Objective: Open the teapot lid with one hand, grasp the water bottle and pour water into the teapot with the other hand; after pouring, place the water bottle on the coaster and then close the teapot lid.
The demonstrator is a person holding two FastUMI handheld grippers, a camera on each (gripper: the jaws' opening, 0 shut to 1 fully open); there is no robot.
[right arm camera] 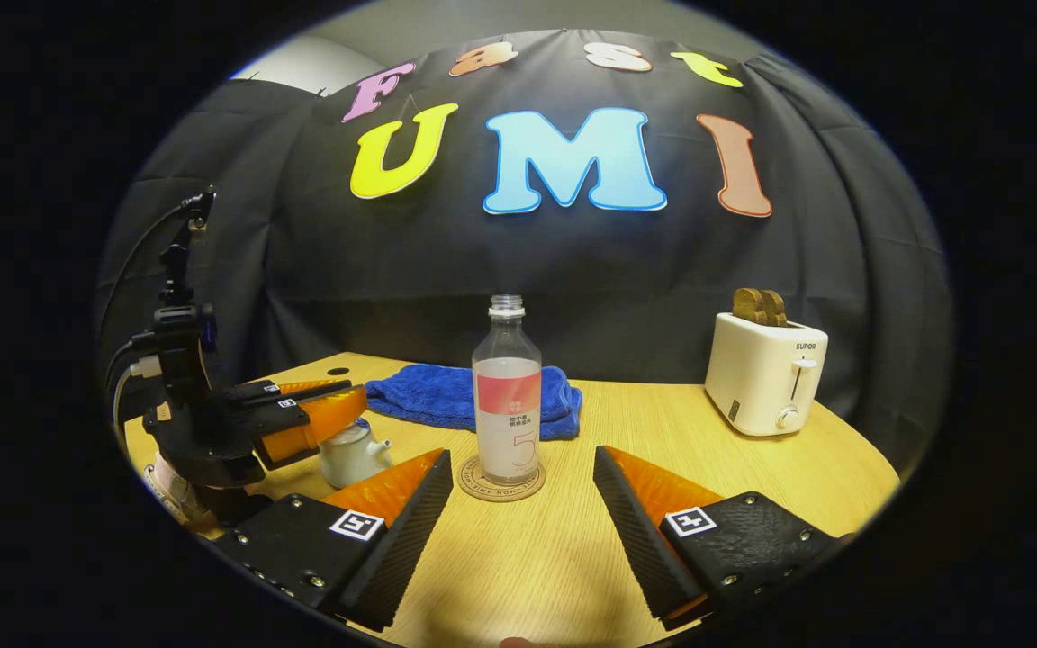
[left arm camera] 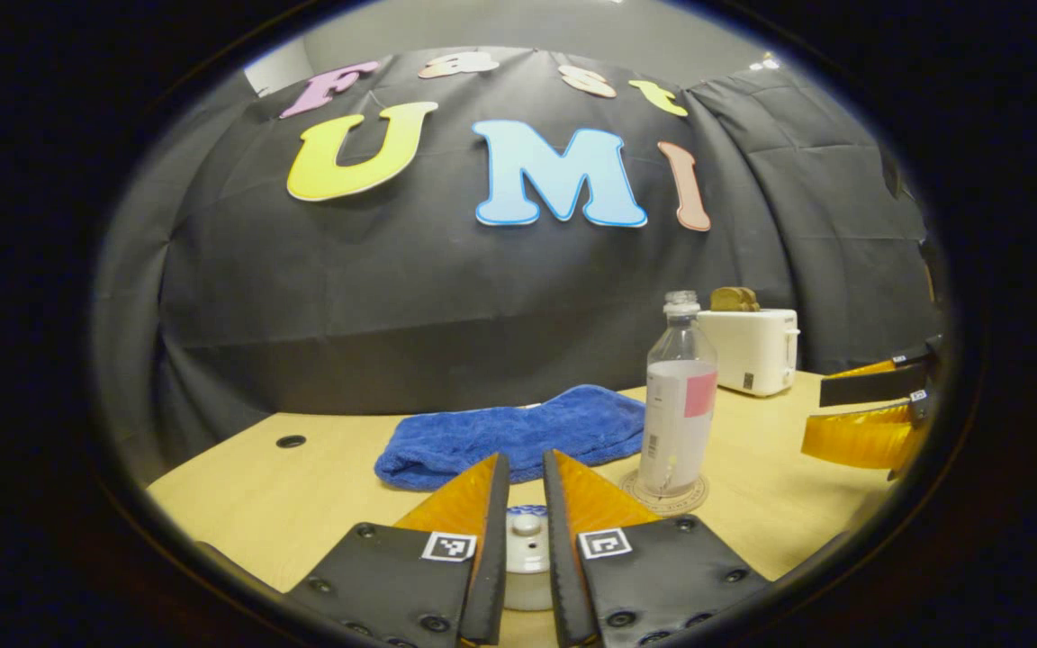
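Observation:
A white teapot (right arm camera: pixel 352 459) stands on the table at the left, with its lid (left arm camera: pixel 527 549) seated on it. My left gripper (left arm camera: pixel 526 459) is over it, its fingers drawn in close on either side of the lid's knob (left arm camera: pixel 527 524). In the right gripper view the left gripper (right arm camera: pixel 352 405) reaches over the pot's top. The clear, uncapped water bottle (right arm camera: pixel 507 405) stands upright on the round coaster (right arm camera: pixel 500 490), free of both grippers. My right gripper (right arm camera: pixel 523 453) is wide open just short of the bottle and holds nothing. The left gripper view shows the bottle (left arm camera: pixel 679 405), the coaster (left arm camera: pixel 662 495) and the right gripper (left arm camera: pixel 843 409).
A folded blue towel (right arm camera: pixel 428 391) lies behind the teapot and bottle. A white toaster (right arm camera: pixel 766 373) with bread in it stands at the back right. The wooden table (right arm camera: pixel 527 558) has a cable hole (left arm camera: pixel 291 441) near its far left edge.

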